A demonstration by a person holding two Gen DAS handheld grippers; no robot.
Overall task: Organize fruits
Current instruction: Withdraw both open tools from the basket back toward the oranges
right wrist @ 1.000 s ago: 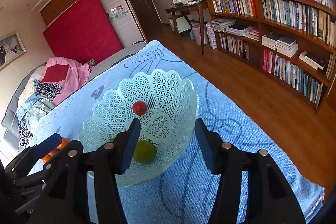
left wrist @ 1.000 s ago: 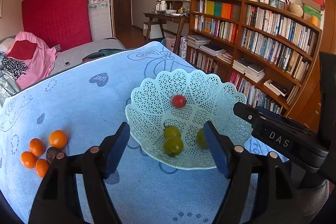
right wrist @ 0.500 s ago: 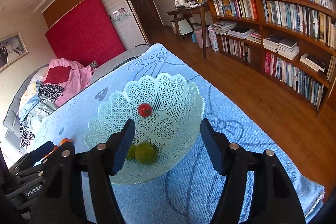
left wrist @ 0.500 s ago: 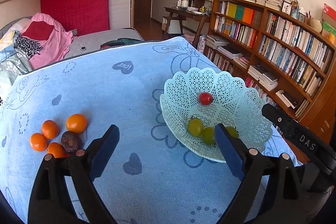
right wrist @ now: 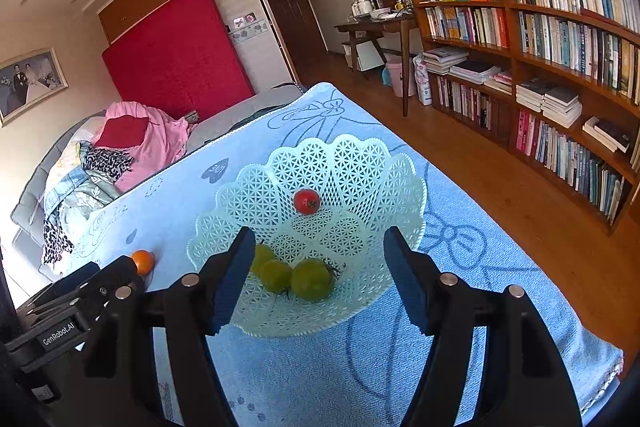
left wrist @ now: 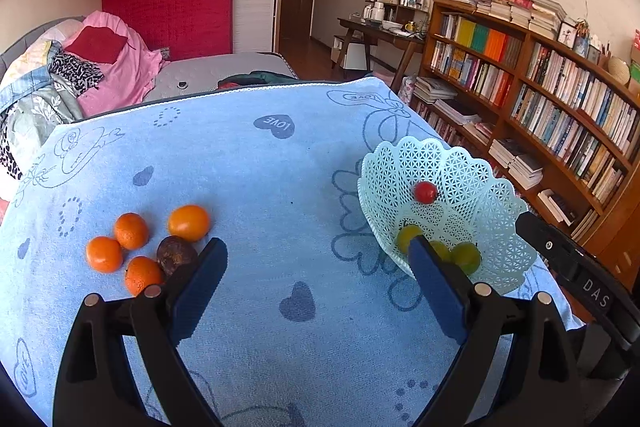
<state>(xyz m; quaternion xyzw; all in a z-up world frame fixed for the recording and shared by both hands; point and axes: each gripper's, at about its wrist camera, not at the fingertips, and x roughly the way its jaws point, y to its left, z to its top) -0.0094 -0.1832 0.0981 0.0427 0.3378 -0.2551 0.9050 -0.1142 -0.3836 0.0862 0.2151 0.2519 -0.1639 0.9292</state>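
Both my grippers, left and right, gape empty, jaws just widened; lacy plastic basket has slid rightward in the left view.

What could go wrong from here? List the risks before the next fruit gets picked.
1. The oranges and the dark fruit lie packed close; the open left tool could nudge a neighbour and set it rolling on the blue cloth.
2. The lattice basket sits near the cloth's edge above the floor; a push could tip it.
3. The red tomato rests on the sloped basket wall and may roll when fruit drops in.
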